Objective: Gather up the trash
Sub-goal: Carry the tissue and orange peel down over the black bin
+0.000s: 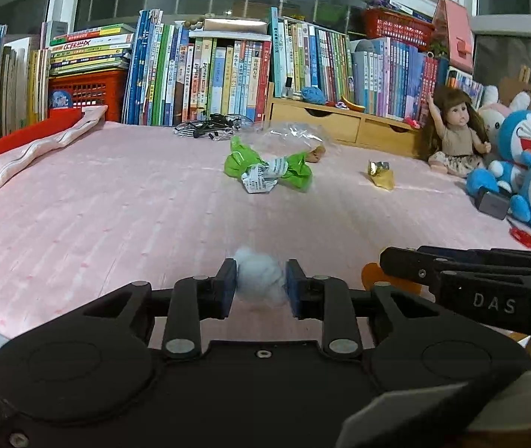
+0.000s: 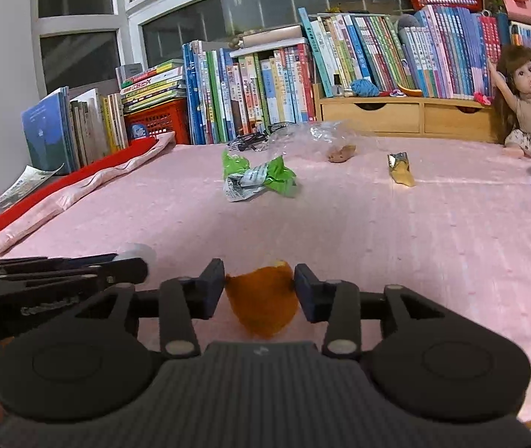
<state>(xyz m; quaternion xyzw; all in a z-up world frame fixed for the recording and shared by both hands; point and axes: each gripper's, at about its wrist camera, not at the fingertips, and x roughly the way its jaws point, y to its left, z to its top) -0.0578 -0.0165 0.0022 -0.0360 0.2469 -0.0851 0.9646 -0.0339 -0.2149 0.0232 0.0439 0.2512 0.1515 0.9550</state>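
My left gripper (image 1: 261, 283) pinches a fluffy white tissue wad (image 1: 259, 278); my right gripper (image 2: 259, 291) clamps curved, waxy orange peel (image 2: 261, 302).

white fluffy wad (image 1: 261, 275): between left fingers | orange peel (image 2: 262, 303): between right fingers | green-white crumpled wrapper (image 1: 269, 170): mid-bed | clear plastic bag (image 1: 290, 137): behind it | gold wrapper (image 1: 381, 174): right, apart

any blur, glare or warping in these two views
Left wrist view: white wad in the left gripper is soft, window frame bows. Right wrist view: orange peel in the right gripper is blurred, clear bag glints.
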